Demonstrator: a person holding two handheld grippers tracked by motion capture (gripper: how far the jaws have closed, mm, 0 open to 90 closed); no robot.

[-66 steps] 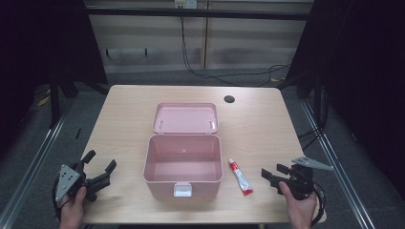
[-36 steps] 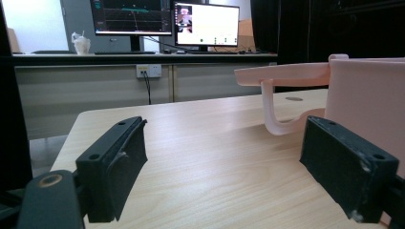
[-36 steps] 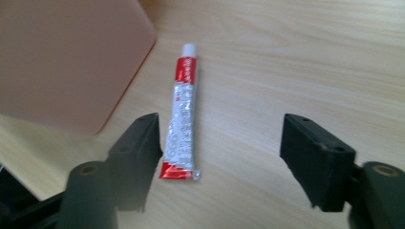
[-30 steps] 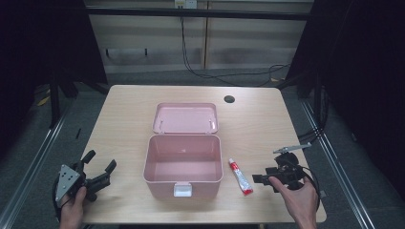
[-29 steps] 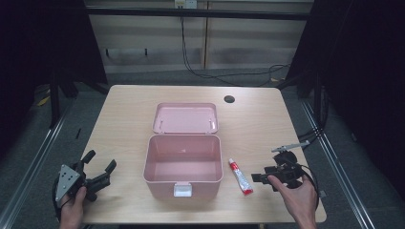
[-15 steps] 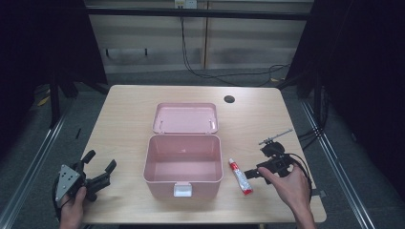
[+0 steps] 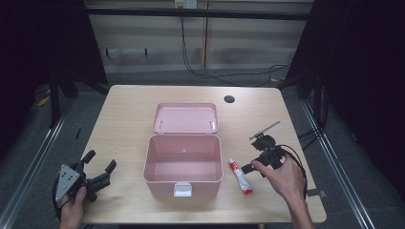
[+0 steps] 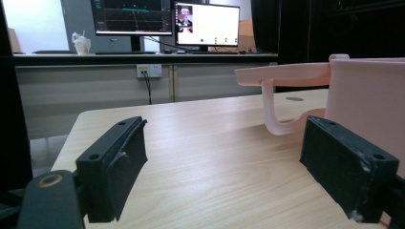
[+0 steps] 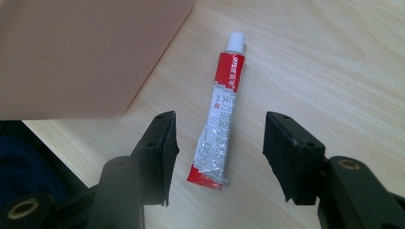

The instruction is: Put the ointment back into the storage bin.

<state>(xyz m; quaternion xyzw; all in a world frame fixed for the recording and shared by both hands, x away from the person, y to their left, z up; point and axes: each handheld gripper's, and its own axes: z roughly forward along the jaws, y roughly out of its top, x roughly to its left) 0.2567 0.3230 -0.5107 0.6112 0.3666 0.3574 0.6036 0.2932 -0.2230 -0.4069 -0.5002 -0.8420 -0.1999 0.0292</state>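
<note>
My right gripper (image 9: 217,152) fingers, just closing but not touching, straddled the glue tube (image 9: 217,119) lying flat on the desk (image 7: 124,119) beside the open pink box (image 7: 183,160). Left gripper (image 7: 98,171) fingers stood wide, holding nothing, near the box's other side.

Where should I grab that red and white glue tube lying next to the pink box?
Take the tube across its flat middle, coming straight down from above. It lies flat on the table, apart from the pink box, both long edges free. The right gripper already straddles its crimped end; its open jaws have just been closing.
</note>
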